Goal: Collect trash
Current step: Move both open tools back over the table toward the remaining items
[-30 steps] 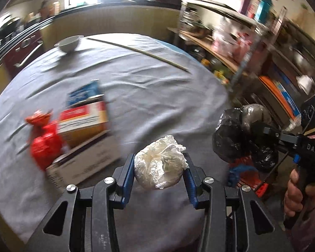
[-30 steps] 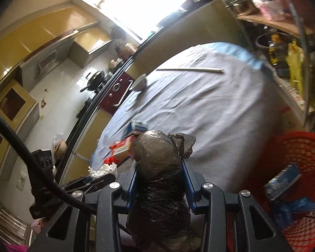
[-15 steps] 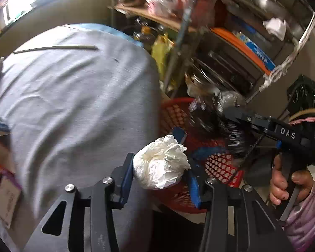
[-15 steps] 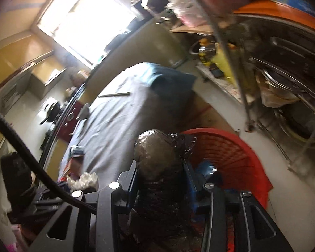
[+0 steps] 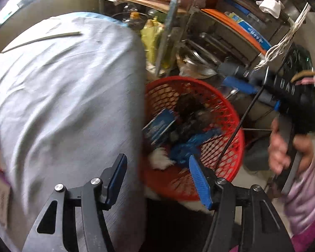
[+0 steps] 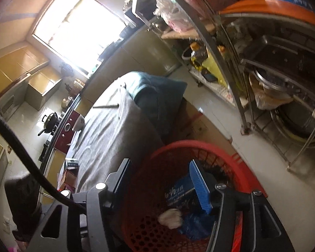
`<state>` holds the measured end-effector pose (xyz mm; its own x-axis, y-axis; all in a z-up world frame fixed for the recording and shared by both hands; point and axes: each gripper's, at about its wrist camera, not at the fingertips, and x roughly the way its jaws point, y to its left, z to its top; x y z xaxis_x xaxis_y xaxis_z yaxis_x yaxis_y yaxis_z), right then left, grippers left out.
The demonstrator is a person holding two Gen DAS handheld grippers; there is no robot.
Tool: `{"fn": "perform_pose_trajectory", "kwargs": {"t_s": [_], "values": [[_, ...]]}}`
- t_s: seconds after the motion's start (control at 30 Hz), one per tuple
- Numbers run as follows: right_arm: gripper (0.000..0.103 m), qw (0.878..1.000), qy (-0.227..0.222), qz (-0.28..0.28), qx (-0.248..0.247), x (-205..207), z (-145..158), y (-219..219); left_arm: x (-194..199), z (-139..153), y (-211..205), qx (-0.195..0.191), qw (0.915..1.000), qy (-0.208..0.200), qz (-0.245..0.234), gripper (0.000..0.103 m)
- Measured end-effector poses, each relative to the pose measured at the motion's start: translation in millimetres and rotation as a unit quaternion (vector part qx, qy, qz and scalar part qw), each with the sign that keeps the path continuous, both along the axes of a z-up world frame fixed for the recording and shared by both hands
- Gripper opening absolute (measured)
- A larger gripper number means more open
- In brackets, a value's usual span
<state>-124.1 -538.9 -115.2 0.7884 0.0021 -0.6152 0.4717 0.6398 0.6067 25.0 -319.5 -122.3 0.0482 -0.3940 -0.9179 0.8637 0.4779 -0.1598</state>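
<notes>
Left wrist view: the left tongs (image 5: 157, 178) are opening with nothing between them; the right tongs (image 6: 159, 180) are too; the white paper ball (image 5: 160, 161) and black bag (image 5: 189, 113) lie in the red basket (image 5: 231, 113); boxes (image 6: 70, 171) wait on the counter (image 5: 63, 84).

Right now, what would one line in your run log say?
left gripper: opening, empty | right gripper: opening, empty | white wad, black bag: in red basket | table: boxes remain

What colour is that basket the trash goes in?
Red, with an open mesh wall. The basket shows best in the left wrist view.
</notes>
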Motion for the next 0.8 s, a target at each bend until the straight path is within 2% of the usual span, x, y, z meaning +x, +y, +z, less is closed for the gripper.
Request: {"fn": "perform_pose_trajectory", "kwargs": {"t_s": [0.2,0.33,0.53,0.7,0.8], "values": [[0.061,1.0,-0.019,0.0,-0.019,-2,13,-13,7,24,50,0.022,0.9968,-0.056,0.053,0.063],[0.061,0.999,-0.033,0.015,-0.026,9,19,-18,20,43,84,0.041,0.9874,-0.098,0.118,0.066],[0.061,0.995,-0.071,0.059,-0.034,32,34,-13,34,66,118,0.055,0.9703,-0.095,0.216,0.067],[0.061,0.988,-0.103,0.11,-0.043,50,49,6,32,87,127,0.064,0.9595,-0.109,0.252,0.067],[0.061,0.983,-0.108,0.135,-0.061,55,56,19,30,95,127,0.06,0.9582,-0.103,0.26,0.067]]}}
